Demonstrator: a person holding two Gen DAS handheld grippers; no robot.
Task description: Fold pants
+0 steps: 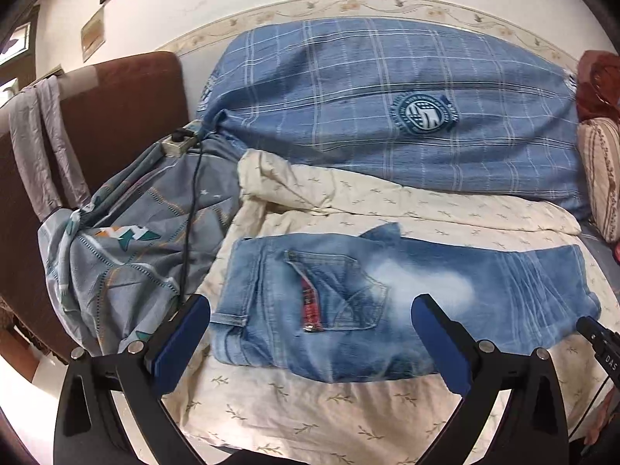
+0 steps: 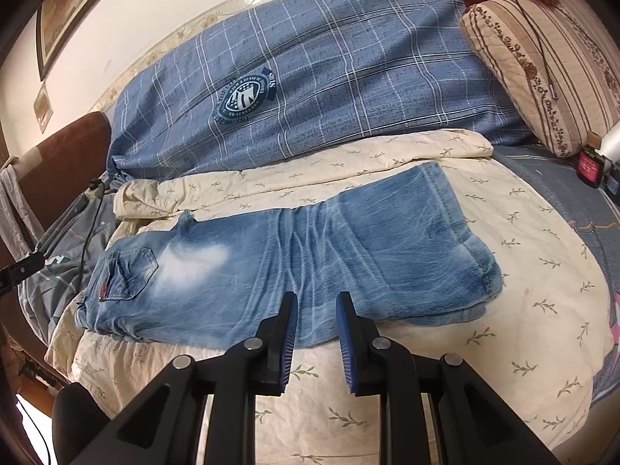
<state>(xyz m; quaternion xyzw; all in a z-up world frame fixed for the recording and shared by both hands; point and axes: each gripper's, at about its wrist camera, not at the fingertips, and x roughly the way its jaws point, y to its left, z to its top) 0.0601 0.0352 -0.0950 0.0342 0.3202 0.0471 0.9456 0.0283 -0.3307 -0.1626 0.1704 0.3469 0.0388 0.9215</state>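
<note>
Left wrist: jeans [image 1: 387,302] hem hidden.

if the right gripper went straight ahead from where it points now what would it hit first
Most likely the jeans: the right gripper, open, points at their near edge on the cream sheet. Depth is unclear.

Your left wrist view cuts off the right gripper [image 1: 598,343] at the frame's right edge, so you see only a black tip with part of a label, and its jaws can't be read there. The jeans [image 2: 294,267] lie folded over themselves, so the layers underneath and the front of the waistband stay hidden from you, and the red tag at the back pocket [image 1: 310,308] is too blurred to read. The round emblem on the blue plaid quilt [image 2: 246,97] carries lettering too small and smeared to make out.
</note>
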